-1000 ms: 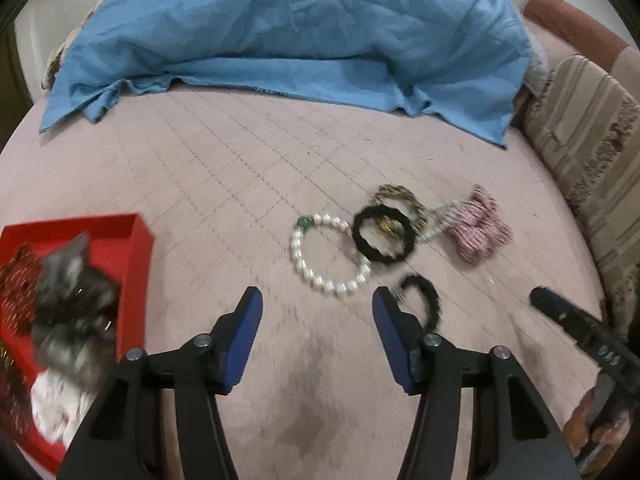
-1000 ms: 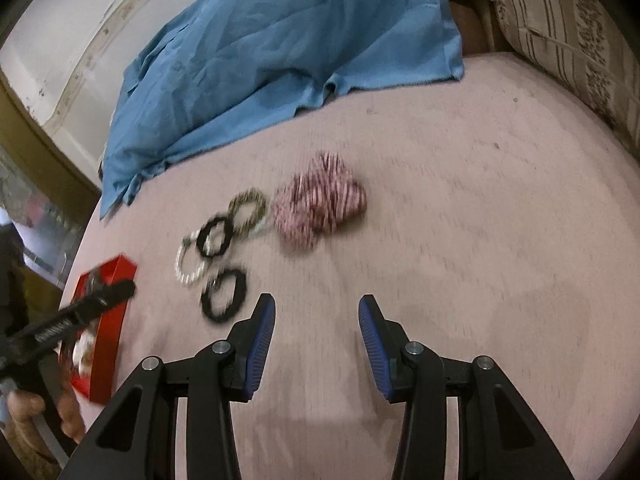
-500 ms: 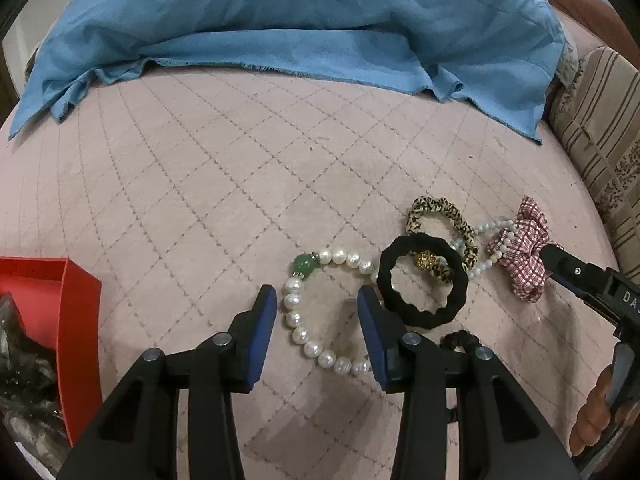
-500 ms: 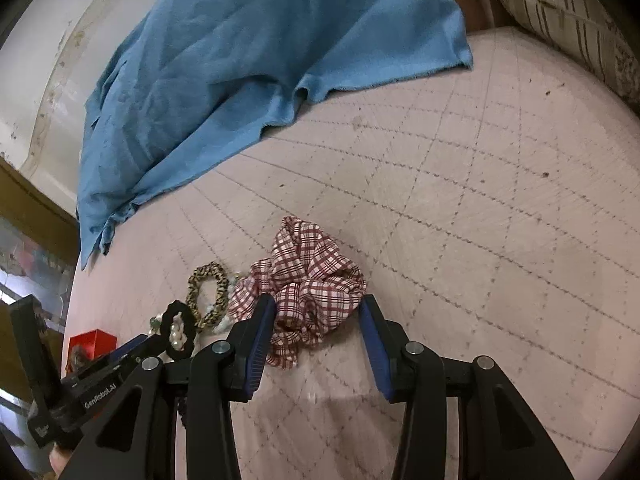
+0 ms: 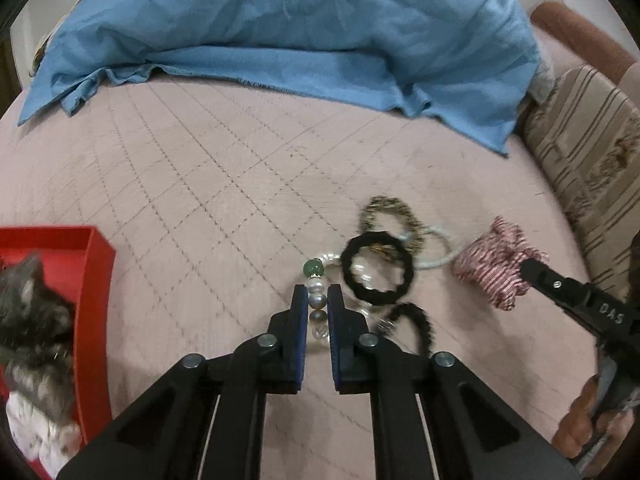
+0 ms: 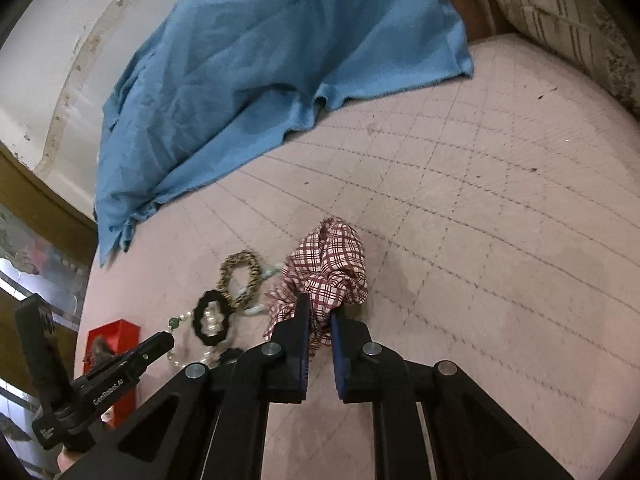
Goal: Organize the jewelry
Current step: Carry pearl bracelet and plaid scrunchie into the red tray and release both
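Pearl bracelet (image 5: 318, 300) pinched in left gripper (image 5: 318, 300), jaws closed down to a narrow gap with the beads showing between the blue pads; green bead (image 5: 313, 268) sits just past the fingertips. Bracelet's far side runs under the black hair tie (image 5: 378, 272), which lies on top of it. Second black tie (image 5: 416, 322) just right of the left gripper, partly behind its right finger. Leopard-print scrunchie (image 5: 390, 216) beyond the black tie, touching it, with a pale beaded strand (image 5: 436, 260) looped beside it; blurred, can't tell more. All on pink quilted bedspread (image 5: 200, 184).

Right gripper (image 6: 319, 312) jaws nearly closed on the red plaid scrunchie (image 6: 332, 264), fabric bunched between the pads, the rest of it standing up above the fingertips. Can't tell whether it's off the bedspread or touching it.

Red box (image 5: 98, 280) at the left edge of left wrist view, well apart from the pile, holds a grey furry item (image 5: 32, 316) and something white (image 5: 36, 432) below it. Blue blanket (image 5: 300, 28) heaped at the far side. Striped cushion (image 5: 592, 160) along the right edge.
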### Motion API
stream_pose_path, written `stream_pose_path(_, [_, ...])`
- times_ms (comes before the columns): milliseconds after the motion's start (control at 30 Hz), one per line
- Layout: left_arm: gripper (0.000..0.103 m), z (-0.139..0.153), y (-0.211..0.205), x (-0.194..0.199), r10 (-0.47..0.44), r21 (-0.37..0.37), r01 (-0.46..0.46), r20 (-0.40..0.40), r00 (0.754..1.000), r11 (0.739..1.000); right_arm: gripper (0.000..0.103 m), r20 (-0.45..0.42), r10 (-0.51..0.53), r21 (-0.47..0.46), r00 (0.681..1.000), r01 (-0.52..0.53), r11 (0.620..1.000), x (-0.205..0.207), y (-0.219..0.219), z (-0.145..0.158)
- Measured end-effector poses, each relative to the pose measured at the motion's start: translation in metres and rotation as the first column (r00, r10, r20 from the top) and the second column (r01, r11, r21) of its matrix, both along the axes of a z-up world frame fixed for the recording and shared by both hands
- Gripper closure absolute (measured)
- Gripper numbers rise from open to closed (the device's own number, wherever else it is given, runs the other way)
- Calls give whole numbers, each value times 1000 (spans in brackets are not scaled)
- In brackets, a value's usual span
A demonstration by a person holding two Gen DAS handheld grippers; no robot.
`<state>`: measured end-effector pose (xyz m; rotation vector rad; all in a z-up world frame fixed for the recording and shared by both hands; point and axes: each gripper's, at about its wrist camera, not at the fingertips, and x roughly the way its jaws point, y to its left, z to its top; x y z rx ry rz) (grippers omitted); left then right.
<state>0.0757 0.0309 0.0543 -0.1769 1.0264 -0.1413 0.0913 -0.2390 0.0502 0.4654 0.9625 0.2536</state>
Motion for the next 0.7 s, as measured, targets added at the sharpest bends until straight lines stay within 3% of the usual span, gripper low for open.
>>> stream_pose_path(267, [94, 45, 9, -53, -18, -48, 22, 77, 997, 999, 93, 79, 20, -18, 997, -19, 1000, -44, 9, 50])
stream_pose_path(500, [94, 88, 46, -104, 5, -91, 8, 148, 989, 996, 93, 124, 84, -43, 989, -80, 996, -76, 43, 81])
stream_pose_path(700, [94, 113, 88, -134, 39, -49, -31, 190, 981, 998, 93, 146, 180, -74, 973, -171, 982, -97, 86, 95])
